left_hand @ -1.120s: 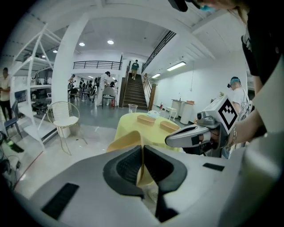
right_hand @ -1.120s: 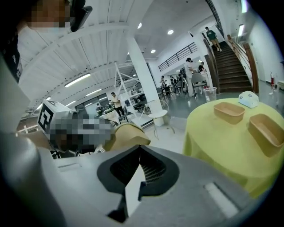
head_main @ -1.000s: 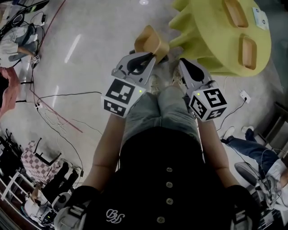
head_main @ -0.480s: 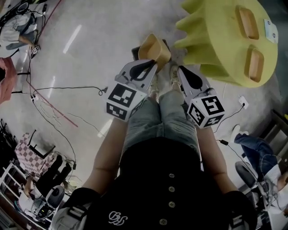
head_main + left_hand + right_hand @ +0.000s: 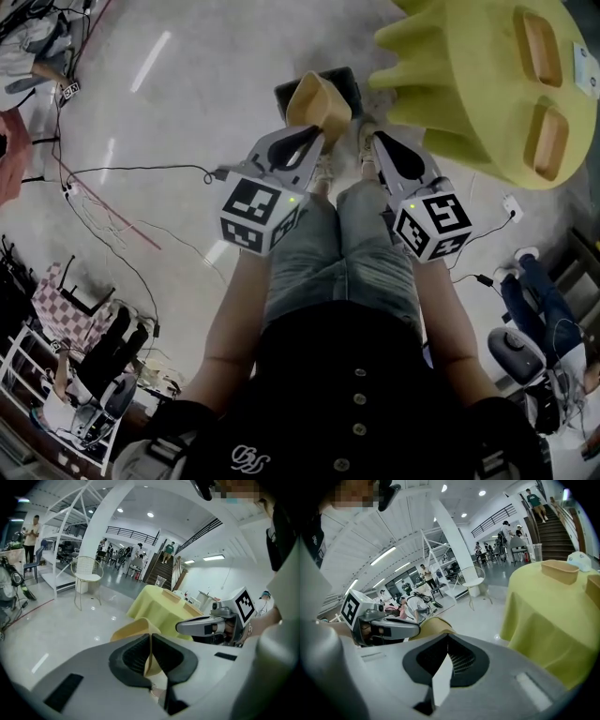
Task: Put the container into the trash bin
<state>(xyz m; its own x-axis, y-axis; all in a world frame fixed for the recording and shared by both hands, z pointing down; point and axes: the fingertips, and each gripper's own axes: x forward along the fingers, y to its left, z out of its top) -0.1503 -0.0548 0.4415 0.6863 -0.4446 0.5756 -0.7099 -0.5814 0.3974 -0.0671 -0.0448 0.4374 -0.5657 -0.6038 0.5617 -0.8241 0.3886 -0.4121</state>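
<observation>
one container, mouth up, wall pinched by left fingers; right fingers clenched.

Large open workshop hall (staircase, metal racks).

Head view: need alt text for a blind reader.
The left gripper pinches a tan container above a dark bin on the floor, seen looking down the person's body. The right gripper sits beside it, by a yellow-draped table.
</observation>
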